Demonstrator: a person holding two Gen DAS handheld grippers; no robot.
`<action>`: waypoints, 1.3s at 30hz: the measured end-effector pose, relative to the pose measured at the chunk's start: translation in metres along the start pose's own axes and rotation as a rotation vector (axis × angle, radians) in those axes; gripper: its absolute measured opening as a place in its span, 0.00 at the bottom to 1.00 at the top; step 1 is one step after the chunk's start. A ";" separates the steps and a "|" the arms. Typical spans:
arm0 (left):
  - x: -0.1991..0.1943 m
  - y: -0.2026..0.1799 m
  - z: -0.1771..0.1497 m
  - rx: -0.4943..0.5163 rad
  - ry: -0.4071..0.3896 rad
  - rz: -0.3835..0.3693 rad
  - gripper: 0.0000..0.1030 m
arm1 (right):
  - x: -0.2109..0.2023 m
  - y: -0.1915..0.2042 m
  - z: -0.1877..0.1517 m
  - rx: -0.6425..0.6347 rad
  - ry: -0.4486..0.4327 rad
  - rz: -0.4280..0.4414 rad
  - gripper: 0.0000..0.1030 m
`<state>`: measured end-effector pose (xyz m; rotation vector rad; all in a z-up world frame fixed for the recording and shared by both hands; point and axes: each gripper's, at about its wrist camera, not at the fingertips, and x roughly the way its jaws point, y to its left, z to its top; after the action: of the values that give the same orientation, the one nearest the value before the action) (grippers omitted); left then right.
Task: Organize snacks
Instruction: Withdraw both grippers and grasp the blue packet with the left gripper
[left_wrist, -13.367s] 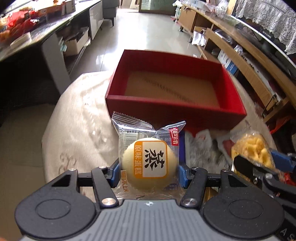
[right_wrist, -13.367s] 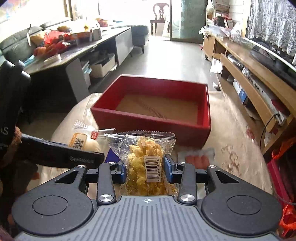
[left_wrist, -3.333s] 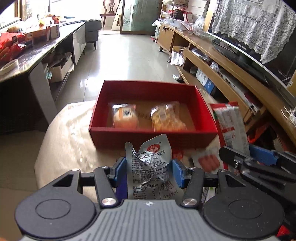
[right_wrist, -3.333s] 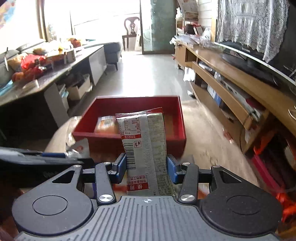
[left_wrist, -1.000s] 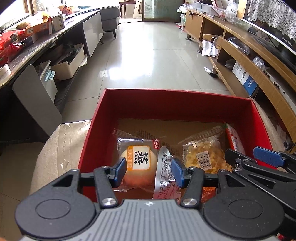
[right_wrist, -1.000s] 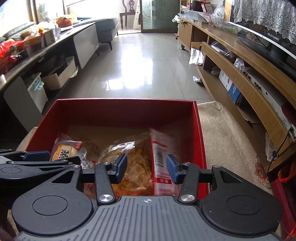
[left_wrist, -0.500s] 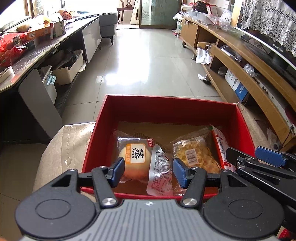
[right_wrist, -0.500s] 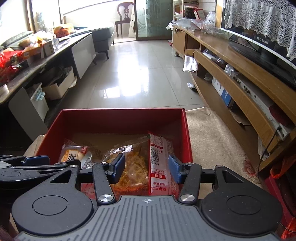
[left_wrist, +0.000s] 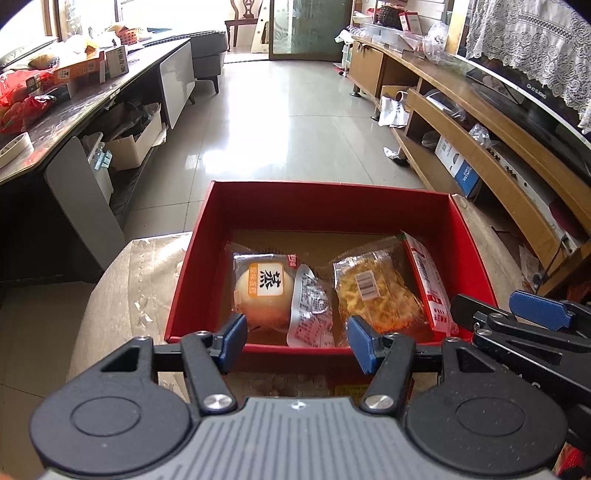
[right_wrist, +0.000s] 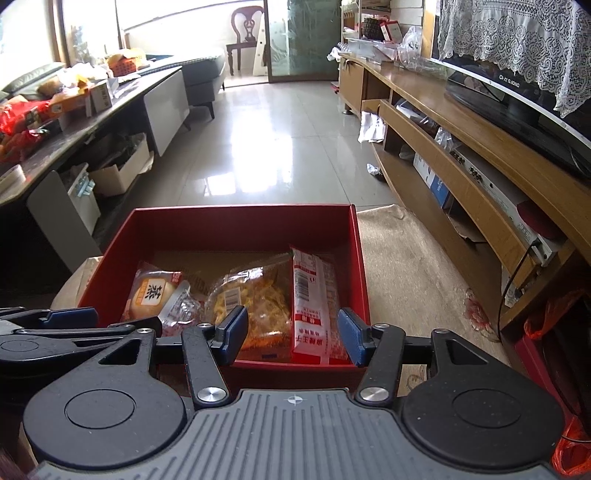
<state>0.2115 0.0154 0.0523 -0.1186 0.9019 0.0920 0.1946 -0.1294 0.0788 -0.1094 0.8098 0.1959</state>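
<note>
The red box (left_wrist: 325, 190) stands on the cloth-covered table. Inside lie a steamed cake pack (left_wrist: 263, 291), a silver packet (left_wrist: 310, 310) leaning on it, a yellow crisp snack bag (left_wrist: 373, 295) and a red-and-white packet (left_wrist: 428, 284) on its edge by the right wall. My left gripper (left_wrist: 297, 341) hovers over the near rim; its jaws are opening with nothing between the pads. My right gripper (right_wrist: 290, 334) is open and empty above the near right corner, just short of the red-and-white packet (right_wrist: 312, 295). Each gripper shows at the edge of the other's view.
A beige patterned cloth (right_wrist: 406, 273) covers the table around the box. Another snack pack (left_wrist: 295, 384) lies on the table just before the box. A dark cluttered desk (left_wrist: 74, 103) runs along the left, a wooden TV stand (right_wrist: 480, 173) along the right.
Both grippers have drawn back and up from inside the box and their jaws have widened. The silver packet and the red-and-white packet stay in the box.
</note>
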 end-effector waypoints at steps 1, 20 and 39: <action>-0.001 0.000 -0.001 0.001 0.000 -0.001 0.54 | -0.001 0.000 -0.001 0.001 0.001 0.001 0.60; -0.012 0.009 -0.042 0.032 0.056 -0.014 0.58 | -0.020 0.009 -0.031 -0.031 0.068 0.015 0.62; 0.041 0.003 -0.089 0.063 0.249 0.005 0.75 | -0.029 0.001 -0.043 -0.065 0.103 0.025 0.70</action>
<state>0.1672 0.0069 -0.0352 -0.0693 1.1527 0.0541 0.1445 -0.1396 0.0700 -0.1722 0.9081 0.2415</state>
